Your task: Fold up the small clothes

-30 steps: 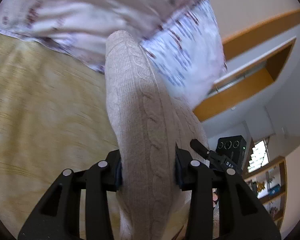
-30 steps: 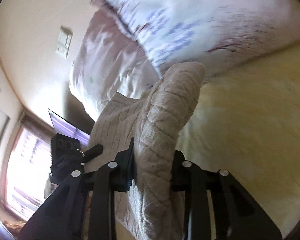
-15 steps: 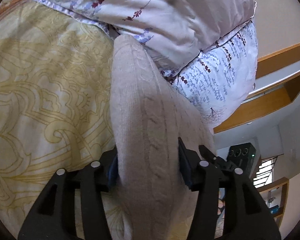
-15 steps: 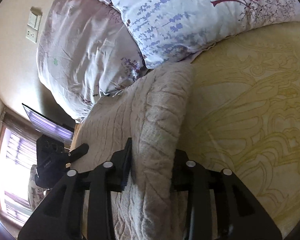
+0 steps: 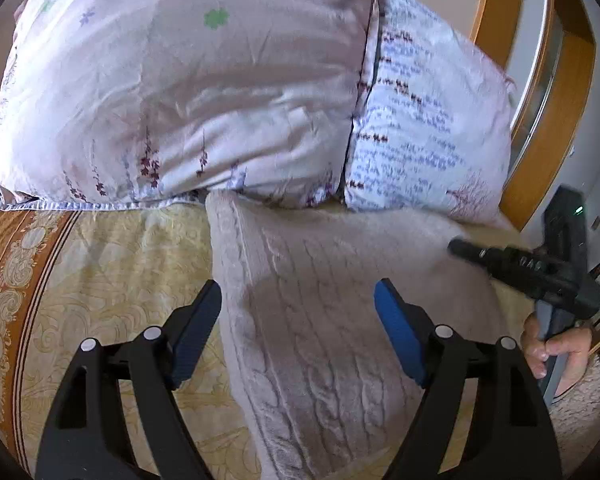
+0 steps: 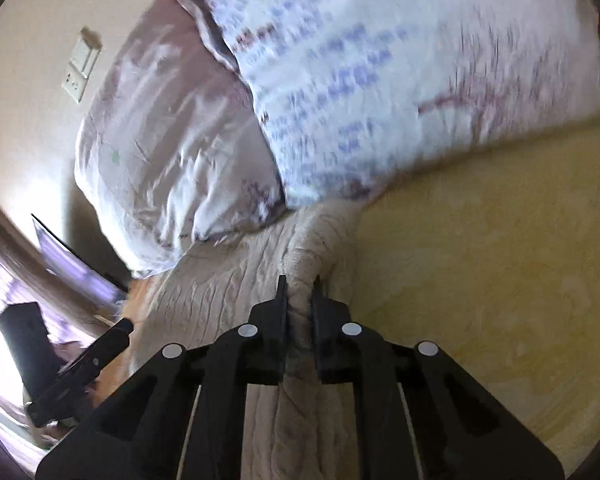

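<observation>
Beige knit sweater [image 5: 320, 320]: L gripper [image 5: 298, 300] jaws opening around it, R gripper [image 6: 299, 292] clamped on fold.

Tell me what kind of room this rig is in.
Most likely a bedroom: two floral pillows lie at the head of a bed with a yellow patterned bedspread, and a beige cable-knit garment is spread on it.

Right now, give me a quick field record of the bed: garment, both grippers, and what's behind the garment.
garment: beige cable-knit sweater, lying on the yellow patterned bedspread
left gripper: fingers opening, wide apart, straddling the sweater's edge without pressing it
right gripper: fingers shut on a pinched ridge of the sweater
behind garment: two floral pillows, a pinkish pillow and a blue-print pillow, the sweater's far end reaching their base
blur: right wrist view is smeared
</observation>
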The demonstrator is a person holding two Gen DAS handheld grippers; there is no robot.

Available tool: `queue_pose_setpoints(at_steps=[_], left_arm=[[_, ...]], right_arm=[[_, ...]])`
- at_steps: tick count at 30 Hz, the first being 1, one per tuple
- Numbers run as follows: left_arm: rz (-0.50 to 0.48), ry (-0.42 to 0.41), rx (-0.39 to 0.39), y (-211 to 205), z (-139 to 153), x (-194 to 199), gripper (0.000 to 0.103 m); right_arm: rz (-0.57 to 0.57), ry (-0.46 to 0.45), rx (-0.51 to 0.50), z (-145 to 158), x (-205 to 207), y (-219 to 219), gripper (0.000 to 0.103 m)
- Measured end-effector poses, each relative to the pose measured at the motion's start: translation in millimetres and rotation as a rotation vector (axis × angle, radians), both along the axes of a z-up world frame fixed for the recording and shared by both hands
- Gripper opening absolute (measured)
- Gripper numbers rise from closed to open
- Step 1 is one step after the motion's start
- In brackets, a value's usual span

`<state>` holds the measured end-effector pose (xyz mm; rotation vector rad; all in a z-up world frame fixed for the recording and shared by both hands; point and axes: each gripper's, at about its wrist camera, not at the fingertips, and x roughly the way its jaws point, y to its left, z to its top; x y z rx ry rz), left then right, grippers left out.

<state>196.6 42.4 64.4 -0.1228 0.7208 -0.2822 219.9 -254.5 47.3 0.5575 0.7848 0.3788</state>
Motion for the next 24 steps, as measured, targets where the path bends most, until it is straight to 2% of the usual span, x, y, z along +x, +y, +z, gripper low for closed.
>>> queue_pose_setpoints(at_steps=[3,6,10,13,14,15,20,24], left_arm=[[0.017,0.017,0.038,0.0,-6.0,0.3,0.079],[0.036,0.027,0.093,-1.3,-11.0,3.5,0.079],[0.043,0.040,0.147,-5.4,-18.9,8.9,0.083],[0.058,0.028,0.180,-7.1,-21.3,8.7,0.085],[0.062,0.025,0.183,-6.9,-21.1,7.7,0.085],[0.067,0.024,0.185,-6.4,-20.7,6.9,0.085],[0.075,0.023,0.186,-5.4,-20.7,5.1,0.086],[0.082,0.024,0.186,-5.5,-22.0,3.7,0.087]], right_arm=[[-0.048,0.046,-0.102,-9.5,4.4,-0.9,0.009],[-0.060,0.134,-0.133,-27.7,13.1,-0.9,0.008],[-0.061,0.180,-0.167,-31.4,19.8,-0.5,0.009],[-0.067,0.134,-0.229,-16.5,9.6,0.3,0.020],[-0.074,0.117,-0.239,-10.9,2.4,0.4,0.027],[-0.076,0.093,-0.242,-4.7,-5.1,0.0,0.031],[-0.015,-0.026,-0.229,20.6,-42.7,8.1,0.031],[0.066,-0.053,-0.278,24.5,-60.2,26.4,0.031]])
